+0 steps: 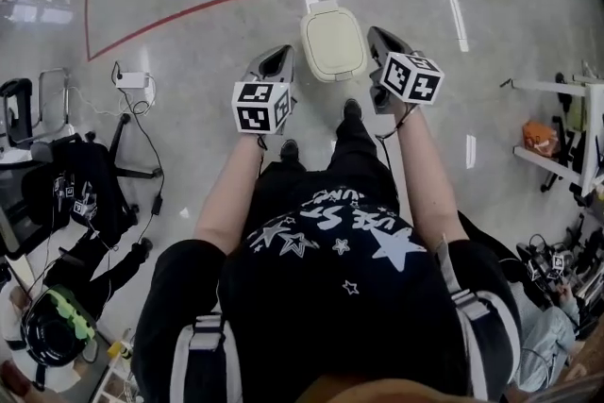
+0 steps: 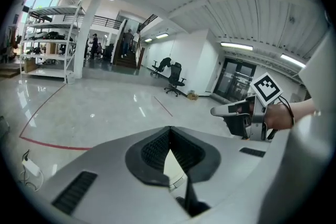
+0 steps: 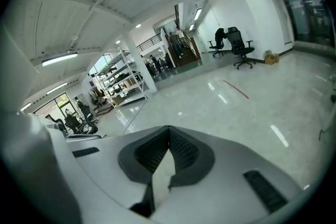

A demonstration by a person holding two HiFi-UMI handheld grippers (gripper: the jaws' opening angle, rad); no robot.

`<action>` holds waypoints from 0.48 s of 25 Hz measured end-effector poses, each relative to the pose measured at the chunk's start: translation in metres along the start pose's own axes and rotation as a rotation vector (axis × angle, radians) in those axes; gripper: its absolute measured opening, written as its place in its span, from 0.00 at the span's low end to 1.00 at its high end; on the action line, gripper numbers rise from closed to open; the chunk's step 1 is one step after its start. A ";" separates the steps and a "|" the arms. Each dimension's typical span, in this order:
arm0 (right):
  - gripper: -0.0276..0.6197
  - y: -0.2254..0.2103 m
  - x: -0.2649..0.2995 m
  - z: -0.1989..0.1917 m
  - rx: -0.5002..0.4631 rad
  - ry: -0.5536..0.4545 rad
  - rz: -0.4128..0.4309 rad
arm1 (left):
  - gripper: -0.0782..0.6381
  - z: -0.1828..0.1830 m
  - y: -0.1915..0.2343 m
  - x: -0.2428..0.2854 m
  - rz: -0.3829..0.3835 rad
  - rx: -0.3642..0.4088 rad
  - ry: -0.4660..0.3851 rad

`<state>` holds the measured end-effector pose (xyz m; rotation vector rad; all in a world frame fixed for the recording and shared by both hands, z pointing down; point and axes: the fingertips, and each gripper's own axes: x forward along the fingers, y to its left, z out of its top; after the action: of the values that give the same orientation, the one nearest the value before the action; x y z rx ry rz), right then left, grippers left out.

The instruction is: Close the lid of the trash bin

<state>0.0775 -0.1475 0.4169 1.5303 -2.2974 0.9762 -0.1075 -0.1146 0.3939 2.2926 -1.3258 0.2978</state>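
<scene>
The trash bin (image 1: 333, 43) stands on the floor just ahead of the person's feet, and its cream lid lies flat over it. My left gripper (image 1: 280, 51) hangs to the bin's left, apart from it, jaws shut and empty. My right gripper (image 1: 376, 32) is close beside the bin's right edge, also shut with nothing held. In the left gripper view my left gripper (image 2: 169, 127) has its tips meeting, and the right gripper (image 2: 237, 112) shows ahead at the right. The right gripper view shows my right gripper (image 3: 169, 127) with tips together over open floor. The bin is hidden in both gripper views.
A red line (image 1: 170, 19) crosses the floor beyond the left gripper. A power strip with cable (image 1: 132, 80) and a black office chair (image 1: 80, 179) stand at the left. White racks (image 1: 571, 127) with clutter are at the right. The person's shoes (image 1: 351, 109) are just behind the bin.
</scene>
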 end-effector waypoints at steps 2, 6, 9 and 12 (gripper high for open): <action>0.05 0.019 -0.013 -0.002 -0.014 -0.025 -0.004 | 0.12 0.009 -0.003 -0.022 -0.024 0.006 -0.035; 0.05 0.065 -0.039 -0.008 -0.025 -0.088 -0.002 | 0.12 0.029 -0.007 -0.061 -0.088 0.031 -0.101; 0.05 0.097 -0.059 -0.018 -0.013 -0.128 0.006 | 0.12 0.039 -0.010 -0.080 -0.134 0.052 -0.127; 0.05 0.120 -0.077 -0.031 -0.006 -0.139 0.018 | 0.12 0.040 -0.013 -0.093 -0.161 0.057 -0.139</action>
<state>-0.0003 -0.0420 0.3524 1.6258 -2.4082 0.8927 -0.1454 -0.0586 0.3172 2.4899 -1.2017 0.1257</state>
